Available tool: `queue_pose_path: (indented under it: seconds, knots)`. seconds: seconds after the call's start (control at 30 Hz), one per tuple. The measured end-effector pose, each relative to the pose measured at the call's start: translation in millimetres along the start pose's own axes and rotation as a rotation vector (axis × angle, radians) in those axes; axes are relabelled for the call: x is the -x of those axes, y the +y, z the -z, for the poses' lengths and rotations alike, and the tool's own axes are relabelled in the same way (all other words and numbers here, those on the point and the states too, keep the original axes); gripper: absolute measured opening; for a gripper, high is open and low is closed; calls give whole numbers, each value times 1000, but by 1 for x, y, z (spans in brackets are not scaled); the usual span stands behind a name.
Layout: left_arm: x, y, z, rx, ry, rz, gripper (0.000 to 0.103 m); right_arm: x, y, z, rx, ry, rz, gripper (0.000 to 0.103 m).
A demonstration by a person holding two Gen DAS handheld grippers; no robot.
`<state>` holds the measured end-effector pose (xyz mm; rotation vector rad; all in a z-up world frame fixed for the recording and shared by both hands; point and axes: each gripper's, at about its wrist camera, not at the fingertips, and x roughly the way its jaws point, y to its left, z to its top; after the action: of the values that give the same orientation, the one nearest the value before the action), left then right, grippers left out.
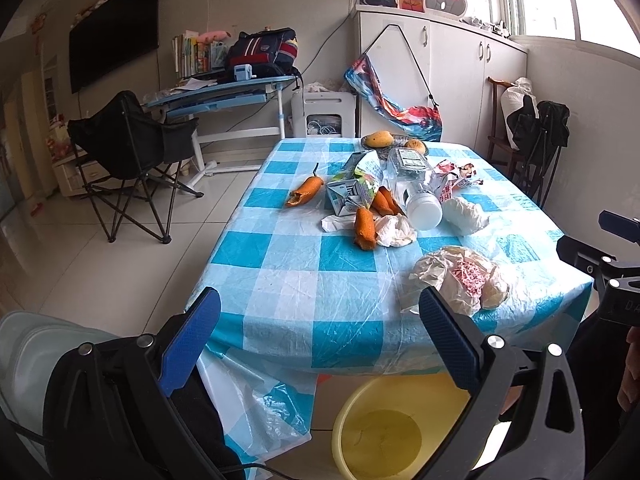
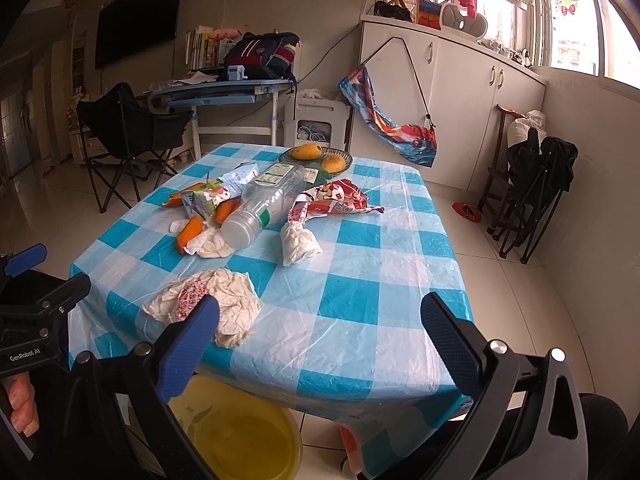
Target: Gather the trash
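Trash lies on a blue-and-white checked table [image 1: 280, 280] [image 2: 360, 300]. Nearest the front edge is a crumpled paper wrapper [image 1: 460, 276] [image 2: 216, 296]. Behind it are a clear plastic bottle [image 1: 416, 184] [image 2: 264, 204], a crushed drink carton [image 1: 354, 184] [image 2: 204, 200], orange peel pieces [image 1: 365, 229] [image 2: 190, 230], crumpled tissues [image 1: 466, 214] [image 2: 298, 244] and a red snack wrapper [image 2: 336, 198]. A yellow basin [image 1: 400, 428] [image 2: 240, 436] stands on the floor below the table's front edge. My left gripper [image 1: 320, 340] and right gripper [image 2: 320, 344] are open and empty, held before the table edge.
A dish with mangoes [image 1: 380, 139] [image 2: 316, 156] sits at the table's far end. A black folding chair [image 1: 128, 152] and a blue desk [image 1: 224, 92] stand to the left. White cabinets [image 2: 460, 92] and folded chairs [image 2: 536, 184] stand to the right.
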<state>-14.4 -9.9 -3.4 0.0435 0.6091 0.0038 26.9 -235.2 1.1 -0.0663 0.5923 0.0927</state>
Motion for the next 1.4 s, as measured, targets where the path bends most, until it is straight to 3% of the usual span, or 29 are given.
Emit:
queue_pose_path:
  seconds: [0.1,0.5,0.7,1.2,1.3,1.4]
  knots:
    - [0,-2,0,-10,-1,1,96,-1,1,0,10,29,5,97]
    - [-1,-4,1,-20,7,-3,96,0,0,1,30,-13,17,97]
    - [1,-7,2,-34,-2,0,96,-2,0,3,32,6,24,97]
    - [5,-10,2,-43,-9,48,96,-6,1,2,22,41,26,97]
    - [6,-12,2,-48,-2,74,96,-6,-4,-6,-7,32,6,97]
    - [6,-14,1,-32,6,107,96,-9,-3,-21,56,33,8,97]
